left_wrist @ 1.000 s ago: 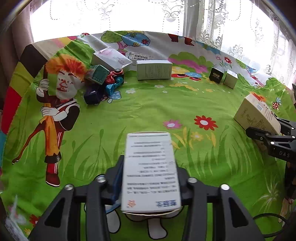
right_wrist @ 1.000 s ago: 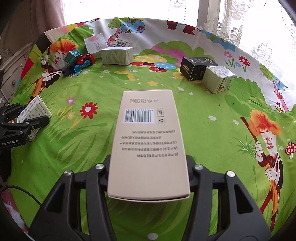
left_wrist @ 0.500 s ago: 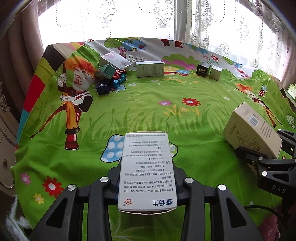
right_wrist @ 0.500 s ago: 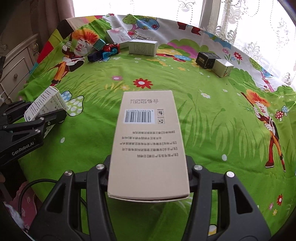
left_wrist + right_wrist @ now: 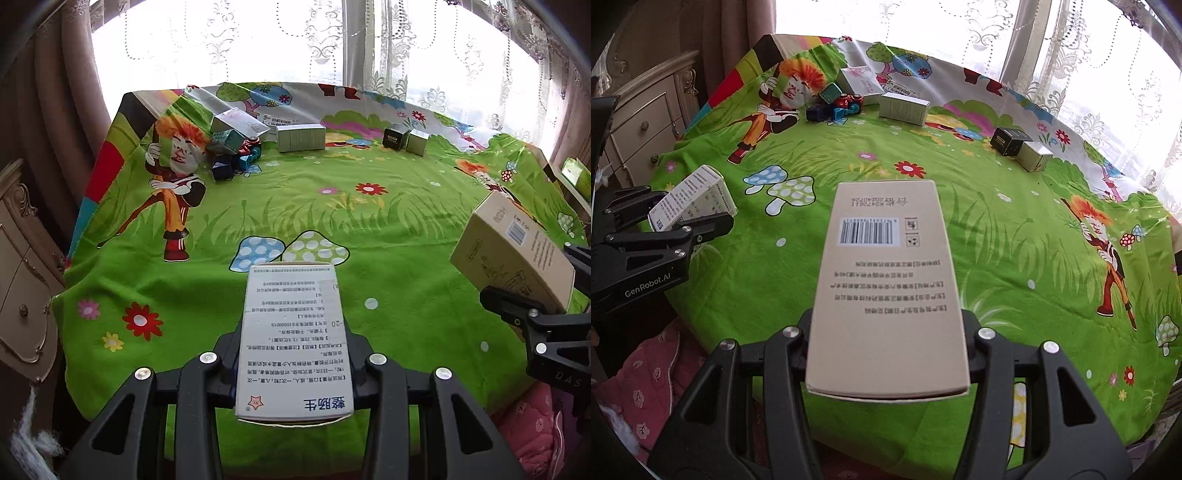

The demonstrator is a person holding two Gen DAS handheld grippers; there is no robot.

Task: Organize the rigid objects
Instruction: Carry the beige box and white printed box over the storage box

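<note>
Your left claw pinches a white box, your right claw a tan box; toy cars and small boxes line the bench's far edge.

Boxes and toys along the far edge of the cartoon-printed green tablecloth

Heap of small toy blocks and cars lies left of the long pale carton; black cube box touches the silvery cube box further right.

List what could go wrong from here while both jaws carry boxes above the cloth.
1. The white box sticks far out of the left gripper, held only at its near end; it might pivot or slip.
2. The tan box in the right gripper overhangs likewise.
3. Both loads hang near the table's front edge; a dropped box may fall off.
</note>
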